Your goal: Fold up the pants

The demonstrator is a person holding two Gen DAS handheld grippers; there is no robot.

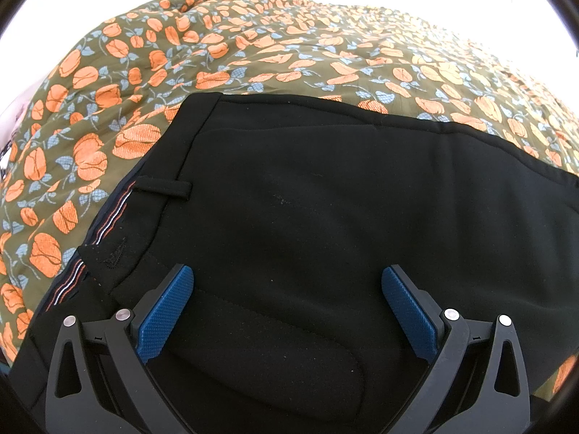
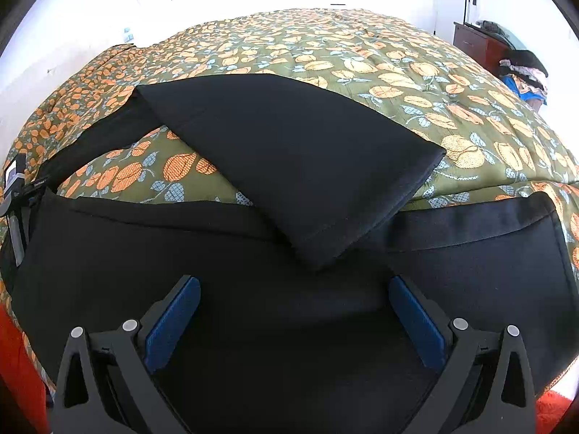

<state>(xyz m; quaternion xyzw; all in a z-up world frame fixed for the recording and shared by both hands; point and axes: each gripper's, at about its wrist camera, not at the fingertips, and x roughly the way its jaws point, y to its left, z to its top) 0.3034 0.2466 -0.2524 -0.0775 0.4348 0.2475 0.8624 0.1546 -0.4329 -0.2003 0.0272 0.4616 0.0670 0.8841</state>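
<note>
Here black pants [image 1: 325,217] lie waistband leftward across the bedspread [image 1: 253,54].

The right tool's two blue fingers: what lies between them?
Only black pants fabric fills the gap of the right tool, which grips nothing. The right wrist view shows this.

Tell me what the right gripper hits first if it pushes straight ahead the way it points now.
Probably the black pants: the open right gripper points at the folded leg's hem corner lying just ahead of its fingers. Depth is unclear.
</note>
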